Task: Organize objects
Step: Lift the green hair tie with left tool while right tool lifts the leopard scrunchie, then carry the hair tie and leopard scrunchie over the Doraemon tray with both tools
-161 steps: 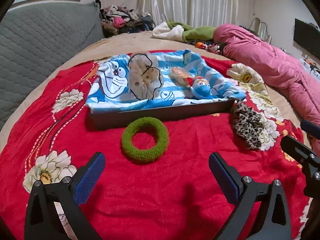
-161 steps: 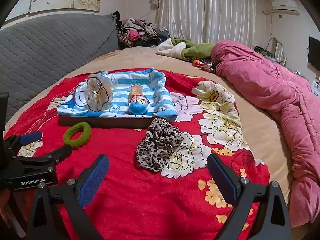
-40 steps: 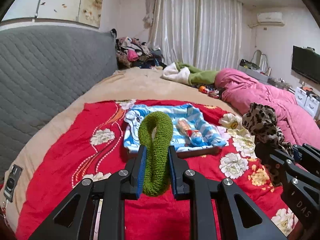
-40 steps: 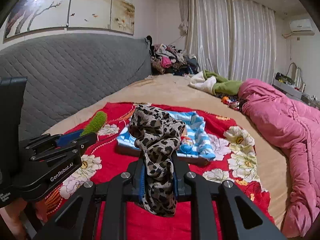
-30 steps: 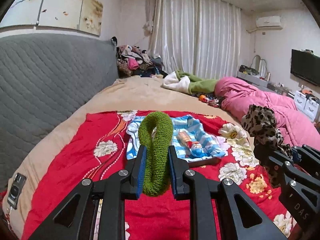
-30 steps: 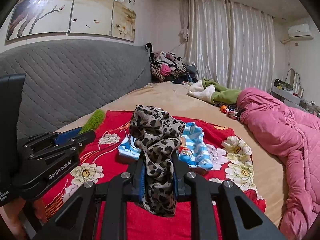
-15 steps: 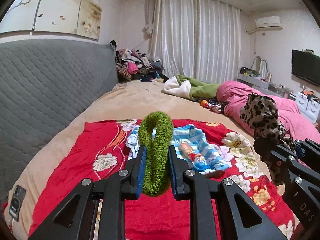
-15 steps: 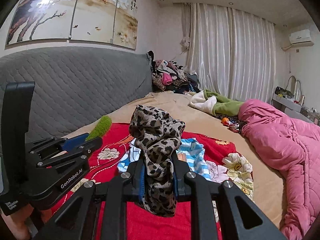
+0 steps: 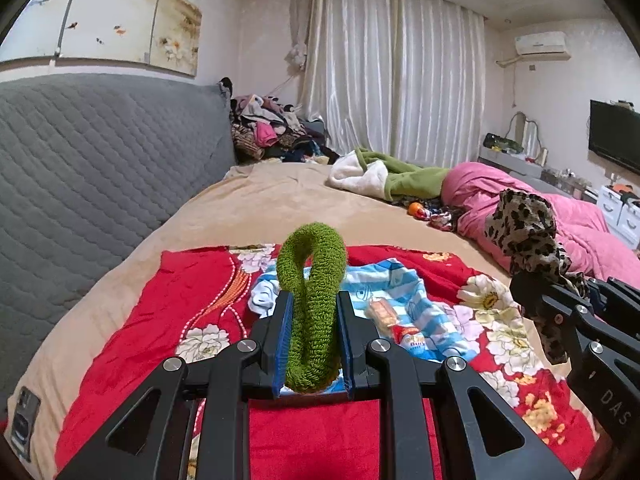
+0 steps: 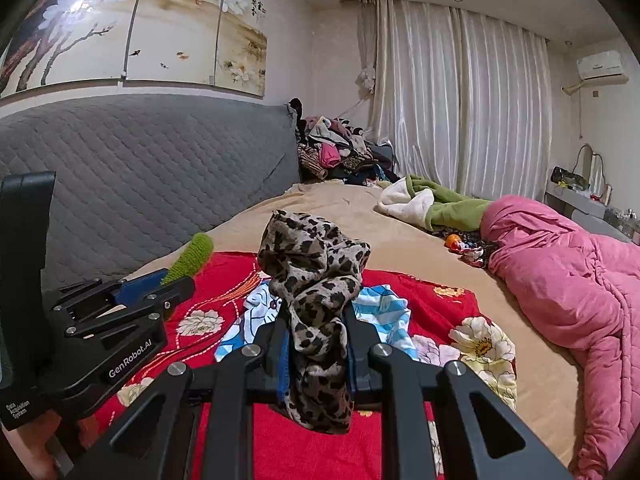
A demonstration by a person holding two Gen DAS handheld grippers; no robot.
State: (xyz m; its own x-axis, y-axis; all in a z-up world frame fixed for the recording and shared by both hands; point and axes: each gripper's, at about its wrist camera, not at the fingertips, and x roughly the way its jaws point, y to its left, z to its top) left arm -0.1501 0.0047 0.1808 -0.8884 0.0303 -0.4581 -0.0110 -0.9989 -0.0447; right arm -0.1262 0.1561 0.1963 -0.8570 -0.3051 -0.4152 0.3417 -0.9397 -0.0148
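Two scrunchies are up in the air, one per gripper. The left gripper (image 9: 312, 344) has its jaws closed on the green scrunchie (image 9: 313, 304), squeezed into a tall narrow loop standing above the pads. The right gripper (image 10: 316, 354) has its jaws pressed tight on the leopard scrunchie (image 10: 316, 304), which bunches above the pads & hangs a bit below them.

On the bed (image 9: 256, 204), over the red flower blanket (image 9: 172, 312) near the foot edge, sits the tray (image 9: 312, 394), lined w/ a blue striped cartoon cloth (image 9: 400, 284). In it I can see a snack packet (image 9: 380, 310) and a red-blue egg toy (image 9: 412, 338); other contents are hidden behind the green scrunchie. The tray's front wall is mostly covered by the left gripper, only a short dark strip shows. In the right wrist view the tray body is not visible, only the cloth.

Both grippers point a little downward toward the tray, side by side, close but apart. A bit of hand (image 10: 24, 452) shows at the lower left corner, blurred.
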